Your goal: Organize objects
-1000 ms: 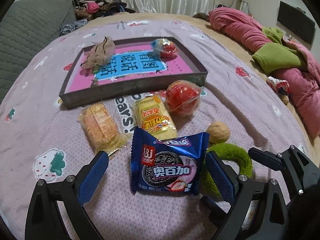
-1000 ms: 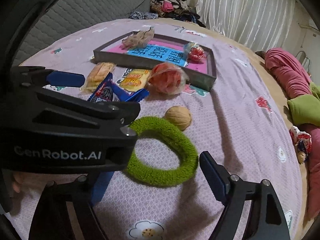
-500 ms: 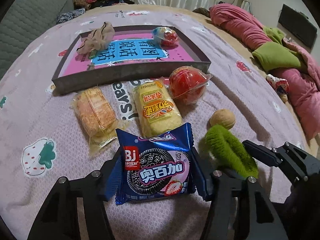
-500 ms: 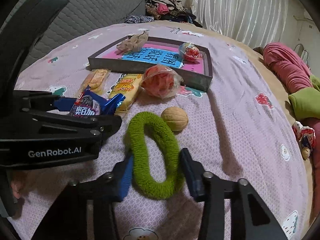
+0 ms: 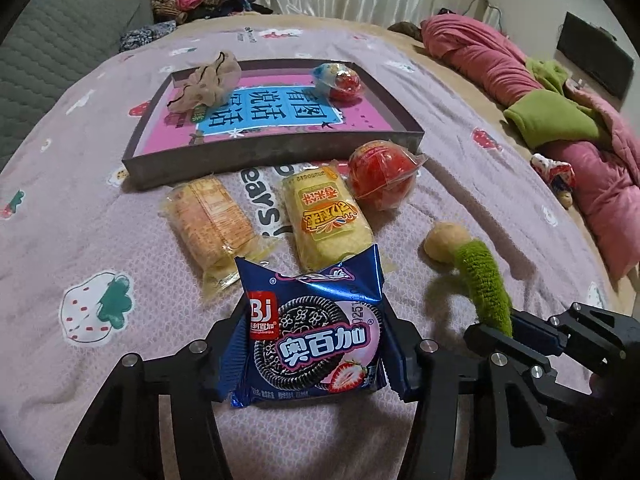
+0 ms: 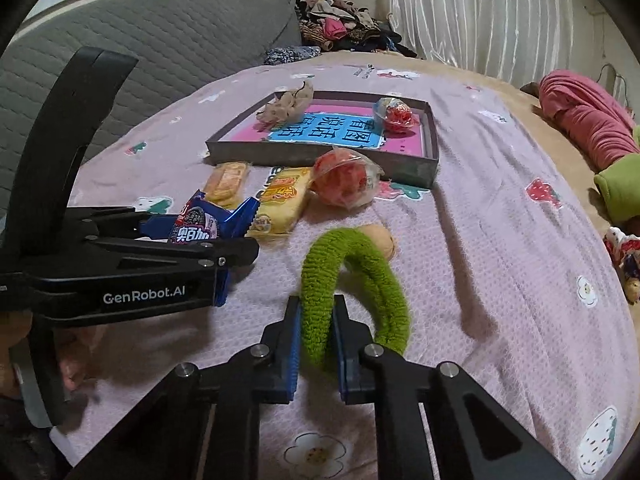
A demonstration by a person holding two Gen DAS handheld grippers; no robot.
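On the pink-patterned bedsheet [image 5: 80, 240], the left tool [image 5: 310, 354] has just closed its jaws on the blue foil cookie packet [image 5: 312, 344], gripping its side edges, probably so the flat pack lifts level. To its right, the right tool [image 6: 316, 336] has just pinched shut on one side of the fuzzy green fabric ring [image 6: 352, 276], whose loop stands tilted up off the sheet beside a tan walnut-like ball [image 5: 444, 240]. Both grips suit carrying toward the shallow grey box with the pink printed floor [image 5: 272, 148] beyond.

Bed [image 5: 460, 92] wearing lilac printed sheet; grey quilted headboard [image 6: 160, 40] standing behind; white curtains [image 6: 480, 12] hanging; pink blanket [image 5: 488, 64] lying bunched alongside.
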